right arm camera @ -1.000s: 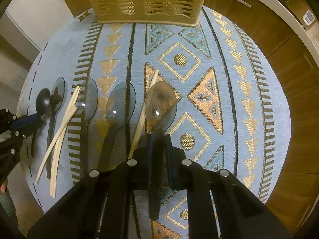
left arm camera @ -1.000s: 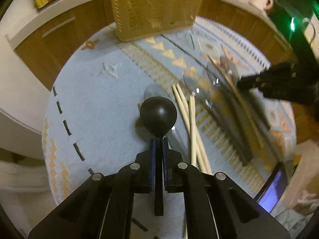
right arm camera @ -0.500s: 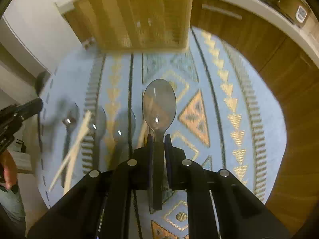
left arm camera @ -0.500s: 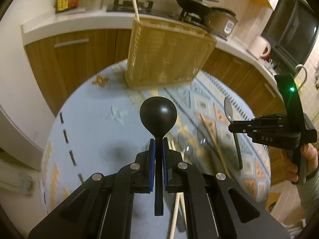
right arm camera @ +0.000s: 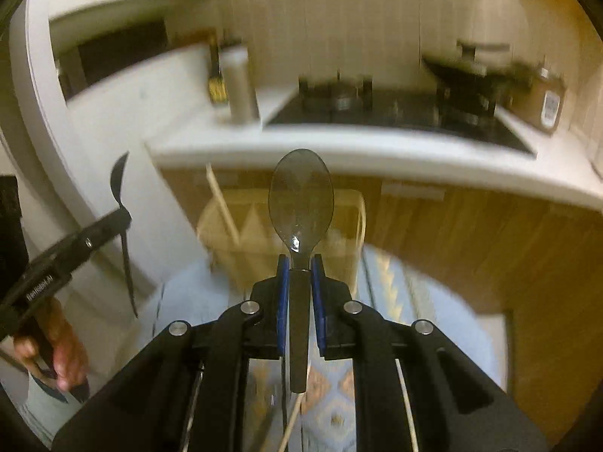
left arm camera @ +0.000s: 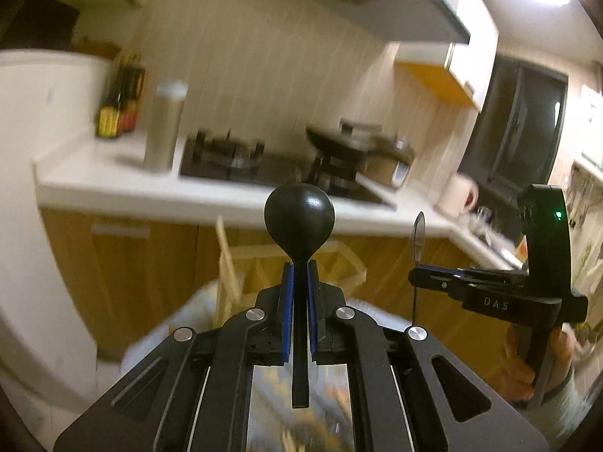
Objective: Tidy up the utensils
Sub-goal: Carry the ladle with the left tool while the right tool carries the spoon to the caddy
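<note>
In the left wrist view my left gripper (left arm camera: 299,275) is shut on the handle of a black spoon (left arm camera: 299,222), bowl pointing up and forward. In the right wrist view my right gripper (right arm camera: 300,267) is shut on a smoky translucent spoon (right arm camera: 300,203). Both are held high above the patterned tablecloth (right arm camera: 452,301). The woven yellow basket (right arm camera: 233,233) stands blurred behind the spoons, with one chopstick (right arm camera: 222,203) upright in it. Each view shows the other gripper from the side: the right gripper (left arm camera: 418,278) with its spoon (left arm camera: 419,237) edge-on, and the left gripper (right arm camera: 120,222) with the black spoon (right arm camera: 118,180).
Behind the table runs a white counter (left arm camera: 113,188) over wooden cabinets, with a black hob (left arm camera: 264,165), a pan (left arm camera: 339,143), sauce bottles (left arm camera: 120,109), a steel canister (left arm camera: 166,124) and a mug (left arm camera: 458,196). More utensils lie blurred on the cloth under the right gripper.
Both grippers have lifted their spoons off the cloth and tipped upward. The views swung from the table to the basket and the kitchen counter.
</note>
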`<state>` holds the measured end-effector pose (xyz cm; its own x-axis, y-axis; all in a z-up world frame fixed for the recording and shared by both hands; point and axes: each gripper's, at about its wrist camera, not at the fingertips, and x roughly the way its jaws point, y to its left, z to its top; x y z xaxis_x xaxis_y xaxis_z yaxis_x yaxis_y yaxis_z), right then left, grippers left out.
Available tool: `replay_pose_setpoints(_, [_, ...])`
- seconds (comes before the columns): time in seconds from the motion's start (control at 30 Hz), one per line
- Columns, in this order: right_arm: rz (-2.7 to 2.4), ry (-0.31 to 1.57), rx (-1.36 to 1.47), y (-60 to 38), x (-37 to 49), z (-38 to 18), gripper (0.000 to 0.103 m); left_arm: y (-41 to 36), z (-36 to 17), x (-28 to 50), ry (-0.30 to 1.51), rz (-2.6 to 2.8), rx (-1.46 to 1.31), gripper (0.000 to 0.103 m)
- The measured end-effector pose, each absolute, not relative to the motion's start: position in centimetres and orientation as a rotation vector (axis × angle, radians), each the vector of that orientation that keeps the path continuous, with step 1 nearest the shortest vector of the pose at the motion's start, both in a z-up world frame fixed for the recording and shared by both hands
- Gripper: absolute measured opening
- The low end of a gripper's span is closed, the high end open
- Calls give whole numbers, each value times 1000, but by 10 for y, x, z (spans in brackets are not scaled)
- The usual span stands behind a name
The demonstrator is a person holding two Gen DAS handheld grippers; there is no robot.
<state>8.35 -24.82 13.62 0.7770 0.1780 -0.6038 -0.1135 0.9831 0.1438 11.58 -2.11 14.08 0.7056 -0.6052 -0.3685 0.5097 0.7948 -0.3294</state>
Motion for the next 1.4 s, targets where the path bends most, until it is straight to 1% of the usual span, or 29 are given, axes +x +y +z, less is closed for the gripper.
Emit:
replay_pose_setpoints(0.1, [122, 550, 89, -254, 96, 165, 10, -27, 156, 128, 406, -634, -240, 5])
replay_pose_setpoints(0.23, [74, 434, 65, -257, 112, 186, 10, -35, 164, 150, 329, -607, -258, 5])
replay_pose_setpoints(0.33, [86, 366, 61, -256, 127, 185, 10, -40, 157, 168, 311, -579, -262, 5])
replay_pose_setpoints(0.47, [103, 290, 61, -262, 140, 163, 10, -40, 134, 195, 329, -538, -295, 5])
replay_pose_setpoints(0.57, [94, 289, 55, -261, 151, 145, 10, -39, 117, 205, 329, -503, -325, 5])
replay_pose_setpoints(0.8, [83, 310, 88, -265, 171, 107, 10, -51, 94, 206, 253, -414, -309, 5])
replay_pose_setpoints(1.0, [83, 321, 67, -259, 172, 94, 10, -58, 83, 205, 228, -371, -280, 5])
replay_pose_setpoints(1.23, [85, 341, 66, -258, 169, 83, 10, -58, 71, 203, 243, -387, -282, 5])
replay_pose_setpoints(1.27, [90, 342, 67, -258, 168, 82, 10, -56, 70, 201, 240, -379, -278, 5])
replay_pose_setpoints(1.33, [123, 363, 75, -260, 166, 82, 10, -54, 70, 198, 244, -373, -277, 12])
replay_pose_setpoints(1.4, [125, 367, 87, -262, 162, 84, 10, -49, 72, 196, 256, -384, -294, 14])
